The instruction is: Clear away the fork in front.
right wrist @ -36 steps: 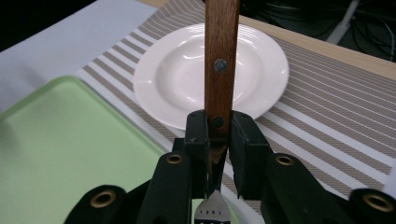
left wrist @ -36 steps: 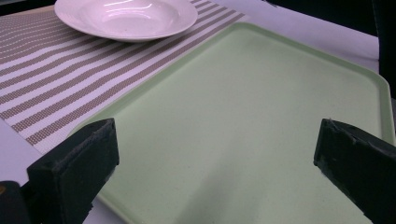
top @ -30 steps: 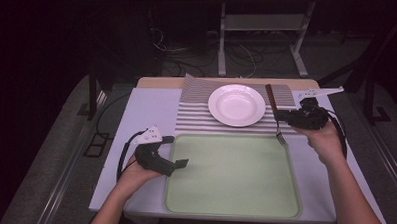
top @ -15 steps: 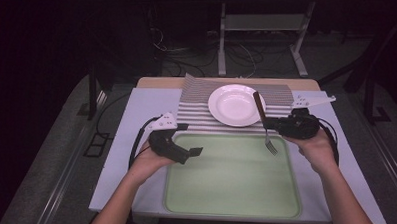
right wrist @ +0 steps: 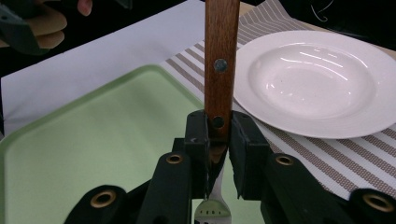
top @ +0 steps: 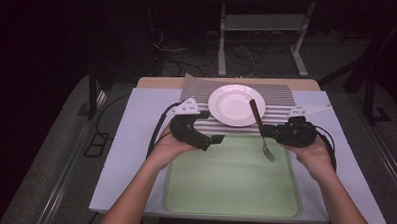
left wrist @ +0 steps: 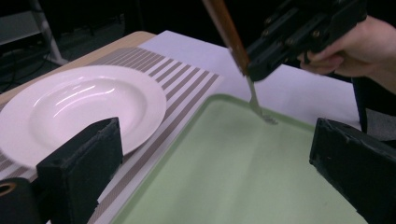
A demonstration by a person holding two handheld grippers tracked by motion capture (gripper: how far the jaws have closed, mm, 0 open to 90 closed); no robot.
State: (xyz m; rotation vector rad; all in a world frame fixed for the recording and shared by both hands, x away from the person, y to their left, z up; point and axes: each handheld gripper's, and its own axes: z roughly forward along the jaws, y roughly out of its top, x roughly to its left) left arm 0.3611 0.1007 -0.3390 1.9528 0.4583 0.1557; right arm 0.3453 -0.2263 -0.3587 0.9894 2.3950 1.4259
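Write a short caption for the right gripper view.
Tongs clamp a wooden-handled fork above a green tray, beside a white plate.

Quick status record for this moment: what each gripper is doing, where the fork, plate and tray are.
right gripper: shut on the fork's wooden handle
fork: held tilted, tines down over the tray's far right part; contact with the tray cannot be told
left gripper: open, holding nothing, at the tray's far left edge
plate: white, nothing on it, on the striped mat
striped mat: beyond the tray
tray: green, nothing lying in it
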